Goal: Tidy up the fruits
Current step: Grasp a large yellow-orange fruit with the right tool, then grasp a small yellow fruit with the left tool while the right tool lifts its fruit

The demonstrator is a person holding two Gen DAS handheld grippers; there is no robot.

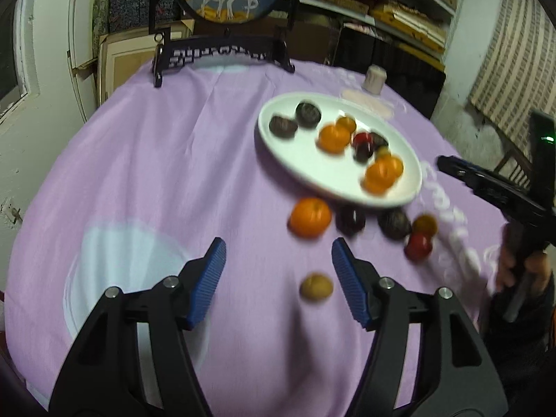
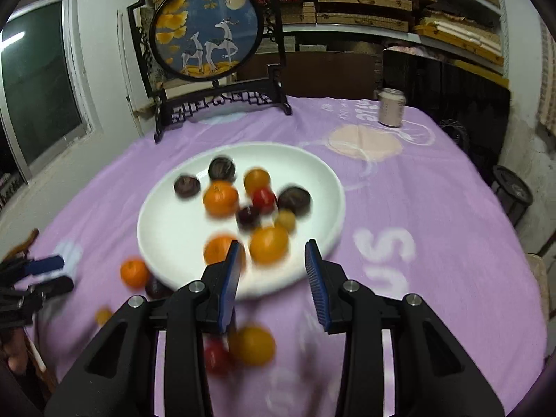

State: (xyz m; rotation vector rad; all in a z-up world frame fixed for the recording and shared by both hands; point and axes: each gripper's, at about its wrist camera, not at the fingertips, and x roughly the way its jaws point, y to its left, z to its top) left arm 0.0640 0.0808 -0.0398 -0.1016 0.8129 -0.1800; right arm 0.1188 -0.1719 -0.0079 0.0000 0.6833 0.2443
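Observation:
A white oval plate (image 1: pixel 305 163) (image 2: pixel 166 229) on the purple cloth holds several oranges, dark fruits and a red one. In front of it lie an orange (image 1: pixel 310 221), two dark fruits (image 1: pixel 351 220), a small orange-yellow fruit (image 1: pixel 424 224) and a red fruit (image 1: pixel 418 245). My left gripper (image 1: pixel 278 245) is open over the cloth, and a small yellow-brown fruit (image 1: pixel 316 286) lies loose between its fingers. My right gripper (image 2: pixel 274 246) is open at the plate's near rim, its pads touching nothing. An orange-yellow fruit (image 2: pixel 252 345) and a red fruit (image 2: pixel 217 356) lie below it.
A round deer picture on a dark carved stand (image 2: pixel 222 104) sits at the table's far edge. A pale can (image 2: pixel 392 107) stands at the far right. Shelves of boxes fill the back wall. A hand (image 1: pixel 510 267) grips the right tool's handle.

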